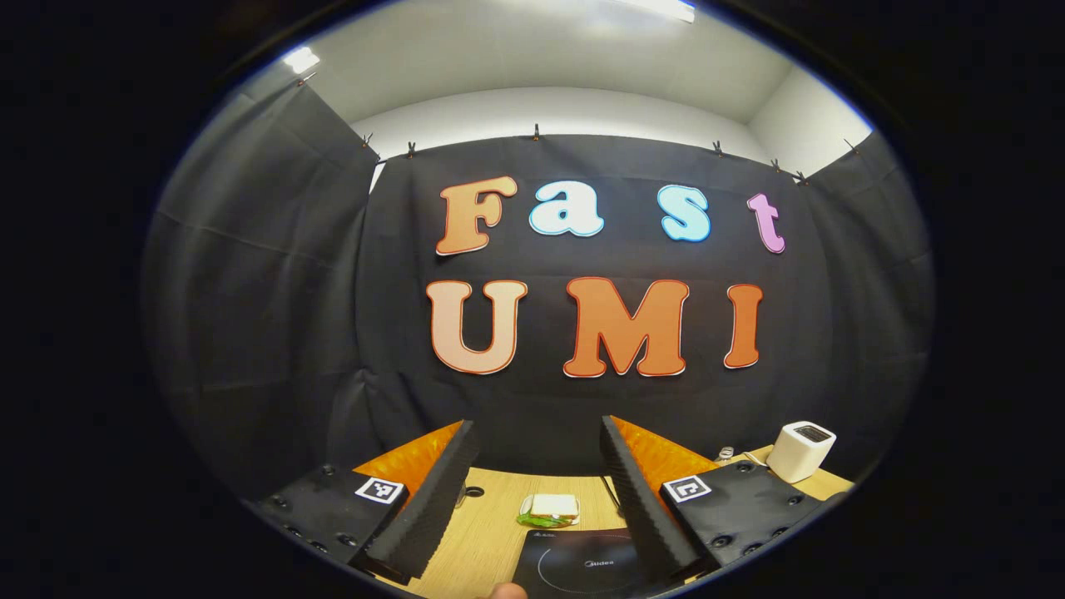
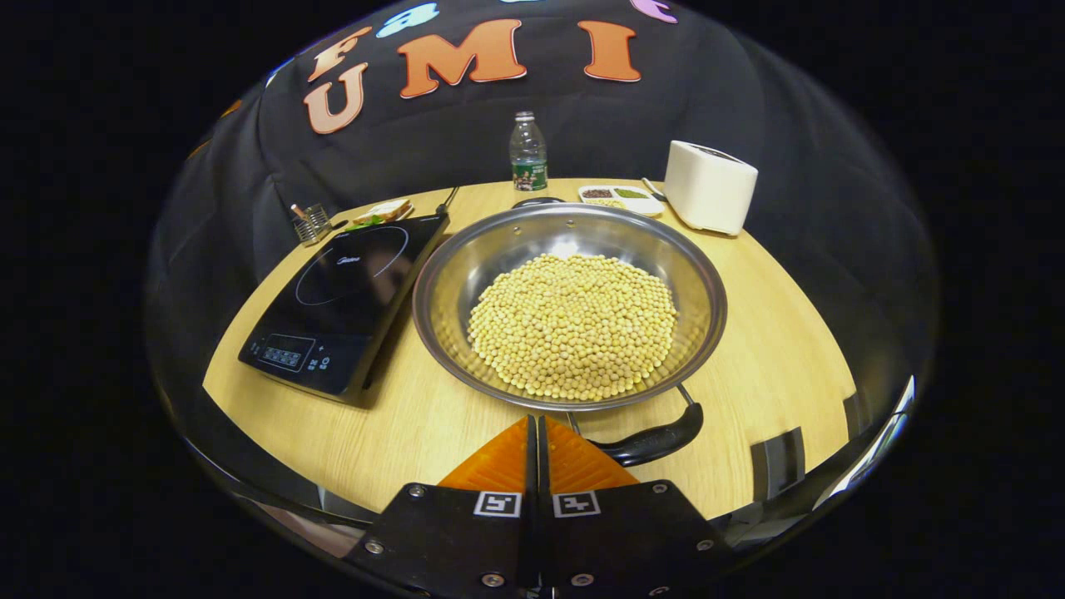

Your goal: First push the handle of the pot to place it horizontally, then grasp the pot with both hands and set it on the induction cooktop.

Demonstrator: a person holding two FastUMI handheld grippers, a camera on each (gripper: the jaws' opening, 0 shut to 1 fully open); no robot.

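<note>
A wide steel pot (image 2: 499, 249) heaped with yellow beans (image 2: 574, 324) sits mid-table in the right gripper view. Its black near handle (image 2: 657, 441) hangs down at an angle by the front rim, and a second dark handle (image 2: 539, 200) peeks over the far rim. The black induction cooktop (image 2: 349, 291) lies just left of the pot, touching or nearly so. My right gripper (image 2: 537, 420) is shut on nothing, its tips just short of the front rim, left of the near handle. My left gripper (image 1: 537, 424) is open and raised toward the wall, above the cooktop (image 1: 582, 566).
Along the table's back edge stand a water bottle (image 2: 527, 154), a divided snack dish (image 2: 620, 195), a white boxy appliance (image 2: 709, 196), a sandwich (image 2: 381, 212) and a small metal holder (image 2: 311, 223). A fingertip (image 1: 506, 591) shows at the bottom of the left gripper view.
</note>
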